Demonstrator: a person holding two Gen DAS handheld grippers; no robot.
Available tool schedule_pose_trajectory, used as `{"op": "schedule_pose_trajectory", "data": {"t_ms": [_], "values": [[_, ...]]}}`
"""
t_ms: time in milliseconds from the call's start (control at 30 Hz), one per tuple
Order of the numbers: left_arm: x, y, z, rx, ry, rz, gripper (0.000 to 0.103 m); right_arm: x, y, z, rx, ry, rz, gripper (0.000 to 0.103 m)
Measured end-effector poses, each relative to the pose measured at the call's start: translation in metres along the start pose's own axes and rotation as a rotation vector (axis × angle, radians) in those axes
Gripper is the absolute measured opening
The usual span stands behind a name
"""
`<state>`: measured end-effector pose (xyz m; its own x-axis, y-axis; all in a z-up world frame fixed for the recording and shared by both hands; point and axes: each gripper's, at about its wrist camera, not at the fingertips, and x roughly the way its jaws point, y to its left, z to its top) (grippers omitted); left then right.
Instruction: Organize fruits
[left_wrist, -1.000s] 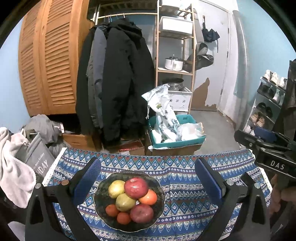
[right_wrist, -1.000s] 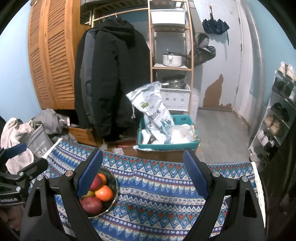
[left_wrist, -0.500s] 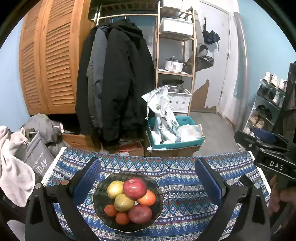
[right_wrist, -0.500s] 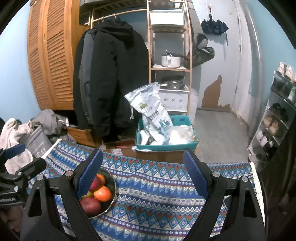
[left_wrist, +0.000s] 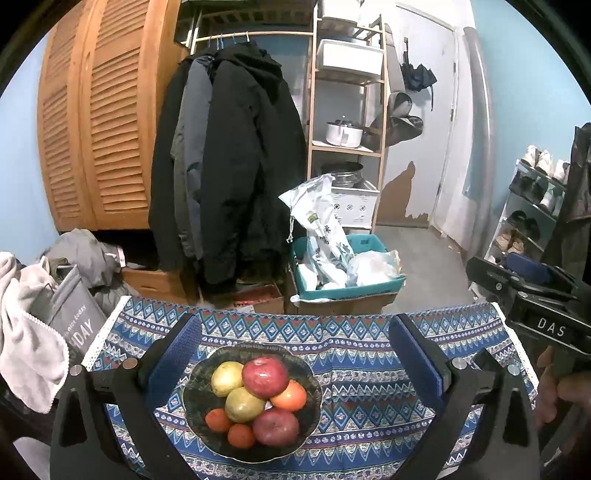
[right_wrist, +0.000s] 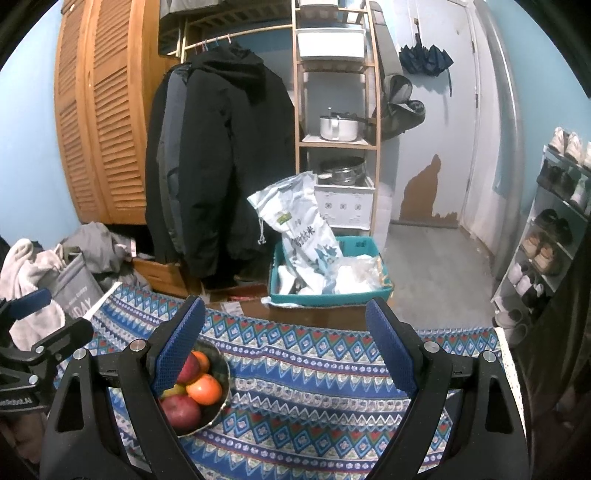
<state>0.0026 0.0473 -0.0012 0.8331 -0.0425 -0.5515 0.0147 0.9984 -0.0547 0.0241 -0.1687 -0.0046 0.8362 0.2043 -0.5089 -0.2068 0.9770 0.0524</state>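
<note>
A table under a blue patterned cloth (left_wrist: 354, 343) fills the near part of both views. On its left half stands a dark scalloped bowl (left_wrist: 314, 406), and all the fruit in sight lies heaped inside it: two red apples (left_wrist: 265, 376), two yellow-green fruits (left_wrist: 244, 404) and three small orange ones (left_wrist: 289, 396). None shows loose on the cloth. The left gripper (left_wrist: 295, 354) hangs above the bowl, its blue-padded fingers spread wide to either side of it and clasping nothing. The right gripper (right_wrist: 284, 347) sits further right, over bare cloth, fingers likewise wide apart and empty, with the bowl's right rim (right_wrist: 224, 384) peeping past its left finger. As I judge it, the scene fits two stages alike: fruit gathered into the bowl with the sorting complete, or a full bowl waiting to be sorted out onto the cloth. The pictures do not settle which. Any further move would want a gentle grip, since the round fruit is piled and the top apple could roll off.
</note>
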Motion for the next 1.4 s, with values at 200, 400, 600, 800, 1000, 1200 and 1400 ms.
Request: {"op": "schedule_pose_trajectory", "data": {"t_ms": [200, 400, 600, 800, 1000, 1200, 1400], "values": [[-0.001, -0.003, 0.002, 0.007, -0.009, 0.027, 0.102, -0.001, 0.0, 0.001, -0.001, -0.002, 0.0, 0.088], [-0.001, -0.006, 0.001, 0.022, -0.013, 0.03, 0.102, -0.001, 0.0, 0.001, -0.001, -0.001, -0.001, 0.088], [-0.002, -0.009, 0.002, 0.03, -0.012, 0.026, 0.102, -0.002, -0.001, 0.002, 0.0, -0.004, 0.0, 0.088], [-0.003, -0.008, 0.002, 0.018, -0.008, 0.019, 0.102, -0.003, -0.001, 0.004, 0.0, -0.006, 0.0, 0.088], [-0.005, -0.006, 0.004, 0.008, -0.012, 0.008, 0.102, -0.006, -0.005, 0.01, 0.001, -0.013, -0.006, 0.088], [-0.006, -0.008, 0.004, 0.009, -0.014, 0.006, 0.102, -0.007, -0.006, 0.01, 0.003, -0.016, -0.006, 0.088], [-0.005, -0.009, 0.003, 0.008, -0.004, 0.002, 0.102, -0.007, -0.006, 0.01, 0.001, -0.016, -0.007, 0.088]]}}
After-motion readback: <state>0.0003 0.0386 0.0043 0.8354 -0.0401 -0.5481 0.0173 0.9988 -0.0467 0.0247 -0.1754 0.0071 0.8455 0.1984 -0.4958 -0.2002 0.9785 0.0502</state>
